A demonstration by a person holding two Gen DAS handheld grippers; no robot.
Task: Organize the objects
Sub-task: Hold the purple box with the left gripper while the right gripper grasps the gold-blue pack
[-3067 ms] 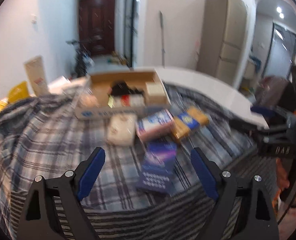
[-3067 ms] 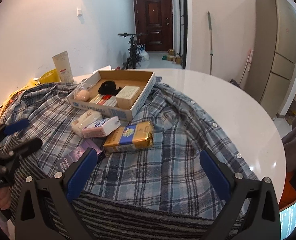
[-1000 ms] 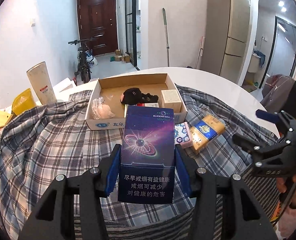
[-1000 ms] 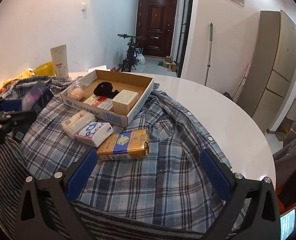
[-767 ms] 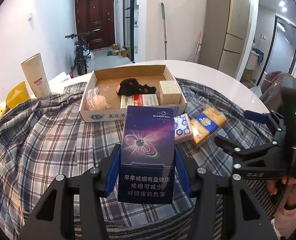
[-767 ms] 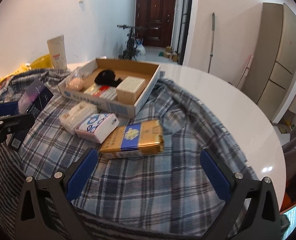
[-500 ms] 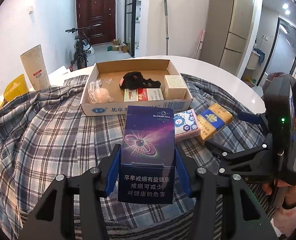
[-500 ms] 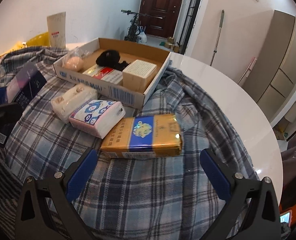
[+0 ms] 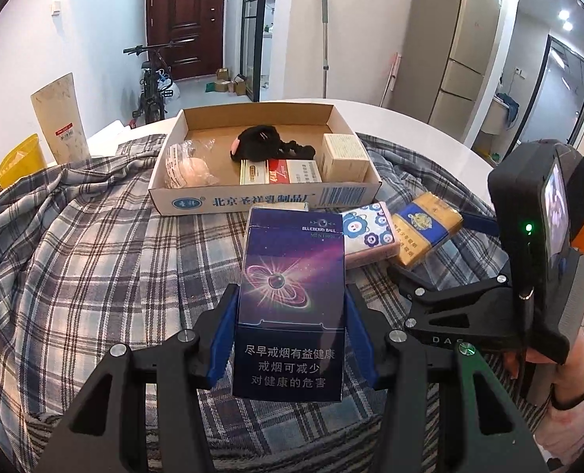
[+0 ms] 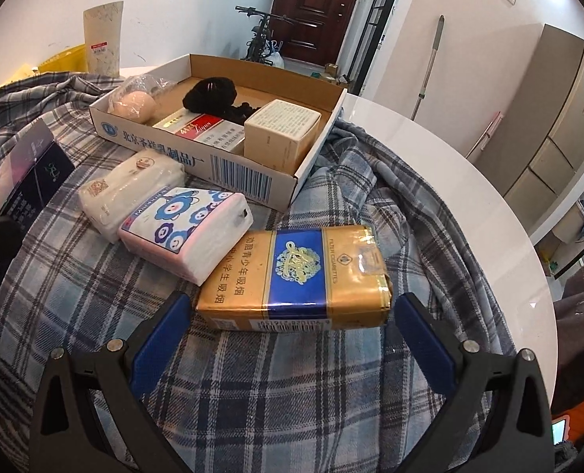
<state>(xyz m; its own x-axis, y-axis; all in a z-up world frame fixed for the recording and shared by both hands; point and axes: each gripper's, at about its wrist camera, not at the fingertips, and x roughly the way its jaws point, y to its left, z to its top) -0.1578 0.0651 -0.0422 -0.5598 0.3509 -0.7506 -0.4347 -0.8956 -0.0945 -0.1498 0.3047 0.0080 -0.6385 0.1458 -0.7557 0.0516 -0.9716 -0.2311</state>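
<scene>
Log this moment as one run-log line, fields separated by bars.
left gripper: shut on purple cigarette box | right gripper: open, at gold cigarette pack | cardboard box: partly filled | step: gold pack ungrasped

Black tool (image 10: 292,339) frames, blue pads (image 10: 160,339), silver screws.

Home interior: dark wooden entry door (image 9: 185,19), parked bicycle (image 9: 152,79) in the hallway, tall beige refrigerator (image 9: 449,59), round white table (image 10: 449,181).

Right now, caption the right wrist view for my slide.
Open right gripper approaching gold cigarette pack on plaid cloth, cardboard box behind.
</scene>
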